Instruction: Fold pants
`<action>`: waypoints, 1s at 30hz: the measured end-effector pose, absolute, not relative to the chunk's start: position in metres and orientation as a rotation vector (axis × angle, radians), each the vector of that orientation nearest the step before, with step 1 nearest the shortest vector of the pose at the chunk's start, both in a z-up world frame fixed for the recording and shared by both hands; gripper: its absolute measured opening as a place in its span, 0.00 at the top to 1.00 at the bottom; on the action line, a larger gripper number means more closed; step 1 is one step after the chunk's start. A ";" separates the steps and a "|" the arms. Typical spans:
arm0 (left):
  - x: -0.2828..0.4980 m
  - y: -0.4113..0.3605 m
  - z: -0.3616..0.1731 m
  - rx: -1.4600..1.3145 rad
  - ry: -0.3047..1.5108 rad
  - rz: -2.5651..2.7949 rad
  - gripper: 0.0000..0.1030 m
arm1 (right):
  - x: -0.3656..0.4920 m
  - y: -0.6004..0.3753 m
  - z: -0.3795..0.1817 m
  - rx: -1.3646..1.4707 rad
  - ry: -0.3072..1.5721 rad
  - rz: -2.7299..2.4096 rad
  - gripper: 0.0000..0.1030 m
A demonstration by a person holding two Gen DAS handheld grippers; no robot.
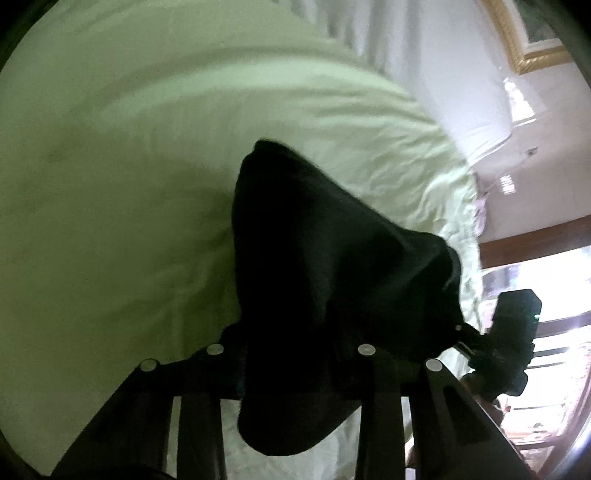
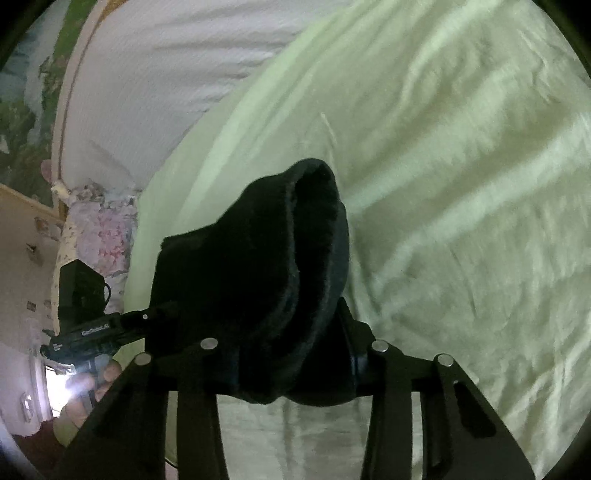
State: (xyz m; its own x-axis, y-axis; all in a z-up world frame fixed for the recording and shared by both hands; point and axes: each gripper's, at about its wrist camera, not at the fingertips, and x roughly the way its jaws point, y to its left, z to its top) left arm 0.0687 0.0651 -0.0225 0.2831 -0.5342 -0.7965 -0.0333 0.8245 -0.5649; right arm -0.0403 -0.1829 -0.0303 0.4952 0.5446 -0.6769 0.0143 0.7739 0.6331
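Black pants (image 1: pixel 325 266) bunched and lifted above pale green bed sheet (image 1: pixel 110 184), pinched in jaws of left gripper (image 1: pixel 291 354) and right gripper (image 2: pixel 291 350), both closed on cloth.

One black pants (image 1: pixel 325 266), one green bedsheet (image 1: pixel 110 184), two claws (image 1: pixel 291 369), one framed picture (image 1: pixel 524 33)
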 end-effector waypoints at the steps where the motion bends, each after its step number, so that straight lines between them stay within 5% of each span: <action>1: 0.067 0.069 -0.017 -0.531 1.238 -0.354 0.69 | -0.039 -0.180 -0.026 0.625 1.007 0.357 0.60; 14: 0.067 0.160 0.022 -0.597 1.096 -0.222 0.69 | 0.021 -0.111 0.003 0.544 0.980 0.494 0.60; 30: 0.086 0.193 -0.010 -0.627 1.130 -0.140 0.67 | 0.071 -0.070 -0.024 0.477 1.049 0.500 0.58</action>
State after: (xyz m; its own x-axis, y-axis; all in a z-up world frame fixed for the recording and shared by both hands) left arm 0.0855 0.1928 -0.0104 0.4378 -0.4111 -0.7996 -0.2032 0.8211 -0.5334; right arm 0.0710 -0.0700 -0.0239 0.4091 0.5975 -0.6897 -0.1593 0.7910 0.5907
